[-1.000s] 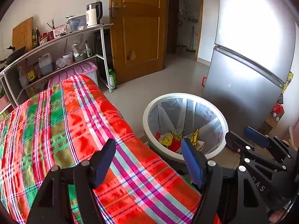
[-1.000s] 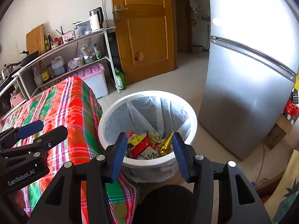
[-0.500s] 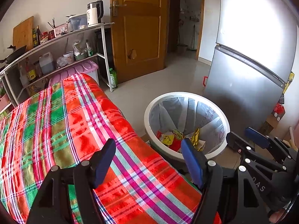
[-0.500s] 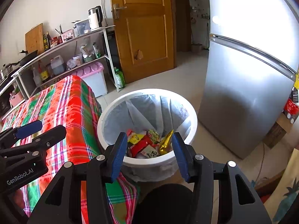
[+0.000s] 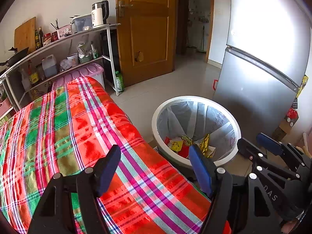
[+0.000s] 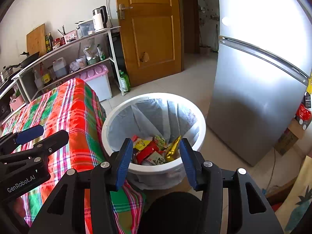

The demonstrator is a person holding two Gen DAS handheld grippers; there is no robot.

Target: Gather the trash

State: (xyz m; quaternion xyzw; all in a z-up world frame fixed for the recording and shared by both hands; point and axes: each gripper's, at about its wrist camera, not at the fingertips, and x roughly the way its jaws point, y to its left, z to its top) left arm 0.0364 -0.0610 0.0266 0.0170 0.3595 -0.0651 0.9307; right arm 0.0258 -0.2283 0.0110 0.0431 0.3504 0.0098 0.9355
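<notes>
With wrappers (image 6: 154, 150) already in the white bin (image 6: 156, 172), collecting looks nearly finished.
Both the left gripper (image 5: 154, 167) and right gripper (image 6: 156, 159) hang spread and empty beside the bin; next probably needs another look over the plaid tablecloth (image 5: 78, 128).

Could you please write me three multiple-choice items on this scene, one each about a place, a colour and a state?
1. Where does the white trash bin stand?
A. between the plaid-covered table and the fridge
B. on the shelf
C. behind the door

2. What colour is the lid of the storage box under the shelf?
A. blue
B. pink
C. black

3. How is the right gripper?
A. shut on a wrapper
B. shut on the bin's rim
C. open and empty

Answers: 1 A, the bin is on the floor with the table on one side and the fridge on the other; 2 B, the lid is pale pink; 3 C, its jaws stand apart with nothing between them.
</notes>
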